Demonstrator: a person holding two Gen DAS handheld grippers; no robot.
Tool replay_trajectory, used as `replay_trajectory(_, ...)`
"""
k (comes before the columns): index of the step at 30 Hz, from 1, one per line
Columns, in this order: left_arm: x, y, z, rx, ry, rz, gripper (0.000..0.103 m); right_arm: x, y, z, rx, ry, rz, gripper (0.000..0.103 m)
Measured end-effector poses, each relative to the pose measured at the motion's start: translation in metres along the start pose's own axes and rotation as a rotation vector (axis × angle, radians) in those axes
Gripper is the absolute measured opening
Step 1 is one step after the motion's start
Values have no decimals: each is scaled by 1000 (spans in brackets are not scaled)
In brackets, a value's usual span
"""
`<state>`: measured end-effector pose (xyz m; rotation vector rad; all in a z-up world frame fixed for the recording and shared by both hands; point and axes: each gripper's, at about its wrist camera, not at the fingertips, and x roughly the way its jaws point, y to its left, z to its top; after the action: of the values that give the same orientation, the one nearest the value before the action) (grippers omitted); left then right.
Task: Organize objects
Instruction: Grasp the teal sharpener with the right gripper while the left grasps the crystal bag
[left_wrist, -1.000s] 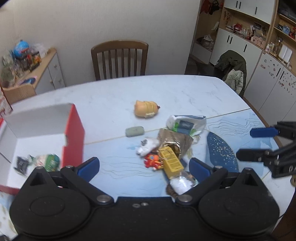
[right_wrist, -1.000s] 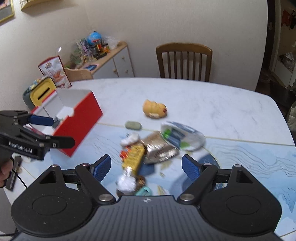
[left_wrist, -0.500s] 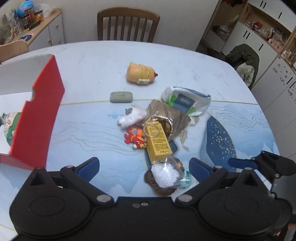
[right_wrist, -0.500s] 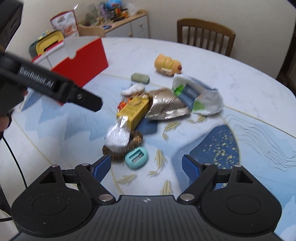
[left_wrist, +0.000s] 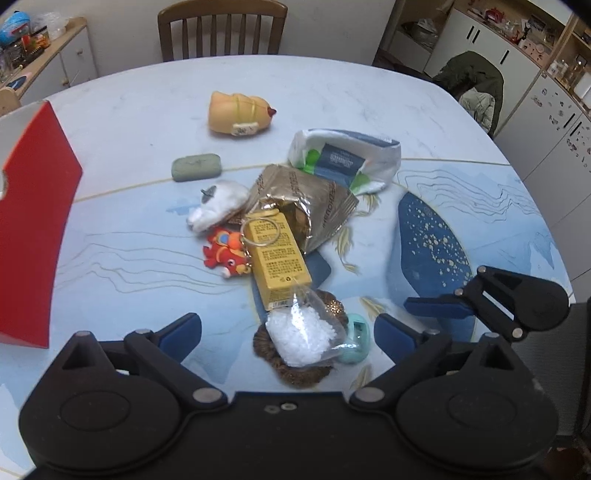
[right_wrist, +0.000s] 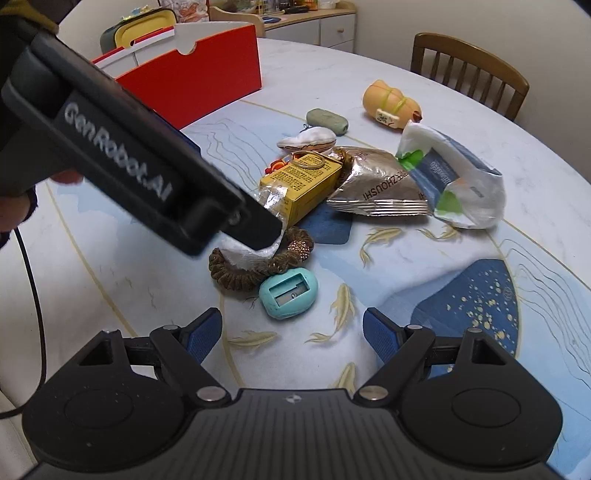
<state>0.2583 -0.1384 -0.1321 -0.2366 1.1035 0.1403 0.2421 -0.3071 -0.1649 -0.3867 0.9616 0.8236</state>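
Note:
A pile lies mid-table: a yellow box with a key ring, a clear bag of white grains on a brown scrunchie, a teal sharpener, a red toy, a white pouch, a foil packet and a white-blue bag. My left gripper is open just in front of the grain bag. My right gripper is open just in front of the sharpener. The left gripper's body hides part of the grain bag in the right wrist view.
A red open box stands at the table's left. A green soap-like bar and an orange plush toy lie beyond the pile. A wooden chair stands at the far edge. Cabinets line the right wall.
Both grippers have moved forward and down toward the pile. The left now faces the grain bag and the right faces the sharpener. Both jaws stay open.

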Motion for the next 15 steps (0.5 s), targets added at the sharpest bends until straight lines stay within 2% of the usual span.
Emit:
replay_trajectory(6,11,2,-2,-21,30,-28,88,10,-3,3,-29,12,39,65)
replay_trajectory(11,17,3,-3,-25,47,-57,80,15,-4,6,-59,3,56,64)
replay_trajectory(15,19,3,-2,-28,57,-78,68,19,-5,8,-87,6,70,56)
